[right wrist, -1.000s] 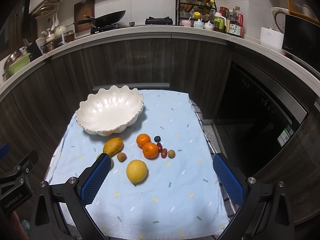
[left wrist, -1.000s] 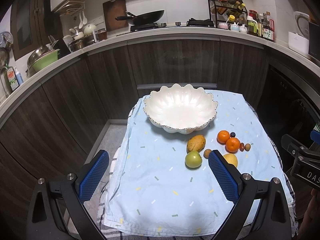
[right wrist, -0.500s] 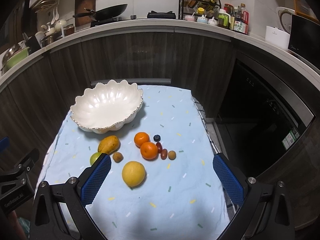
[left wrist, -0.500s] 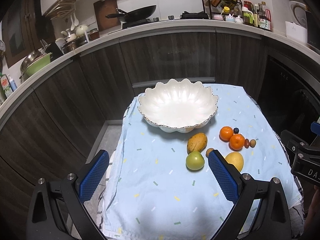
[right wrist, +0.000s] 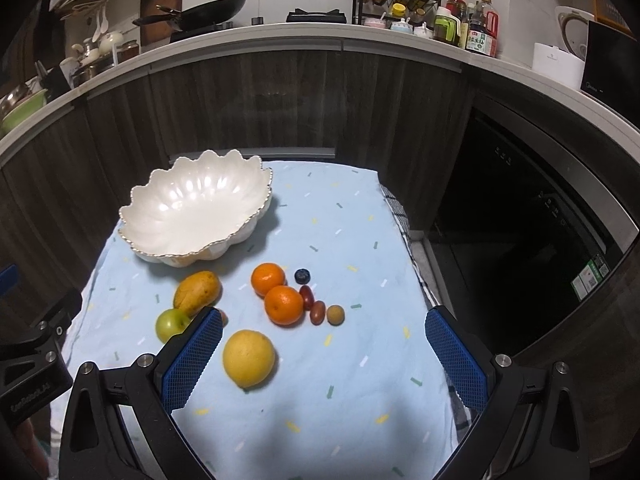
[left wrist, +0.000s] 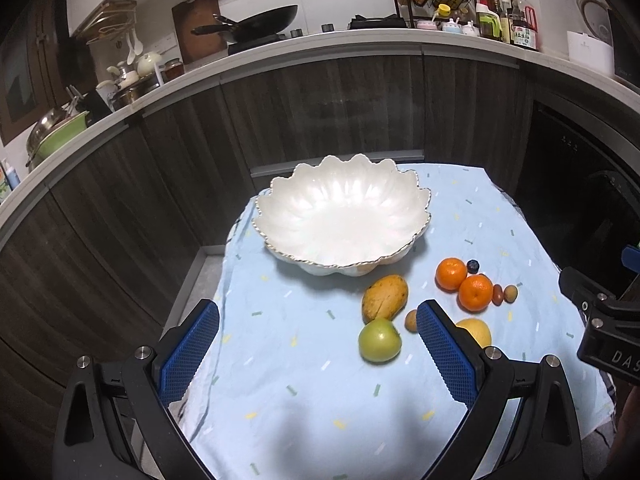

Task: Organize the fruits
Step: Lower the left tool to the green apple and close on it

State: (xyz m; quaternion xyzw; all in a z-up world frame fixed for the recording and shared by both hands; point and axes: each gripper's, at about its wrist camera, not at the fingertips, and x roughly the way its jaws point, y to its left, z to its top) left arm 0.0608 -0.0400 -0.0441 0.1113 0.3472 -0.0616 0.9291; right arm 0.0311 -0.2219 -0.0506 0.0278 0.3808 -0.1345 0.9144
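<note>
A white scalloped bowl [left wrist: 340,216] stands empty on a light blue cloth [left wrist: 304,380]; it also shows in the right wrist view [right wrist: 192,212]. In front of it lie a mango [left wrist: 385,297], a green apple [left wrist: 379,340], two oranges [right wrist: 283,305], a yellow citrus [right wrist: 249,358], a blueberry [right wrist: 302,276] and small red and brown fruits [right wrist: 318,312]. My left gripper [left wrist: 318,354] is open and empty, above the cloth left of the apple. My right gripper [right wrist: 324,364] is open and empty, with the yellow citrus between its fingers' line.
Dark cabinet fronts [left wrist: 320,112] and a white counter [left wrist: 360,38] with a pan, bottles and a rack curve behind the table. A dark oven door [right wrist: 520,240] stands to the right. The cloth's front half is bare.
Both grippers have moved forward and lower toward the fruit. The bowl and fruits look larger and have not moved on the cloth. Both jaws stay open.
</note>
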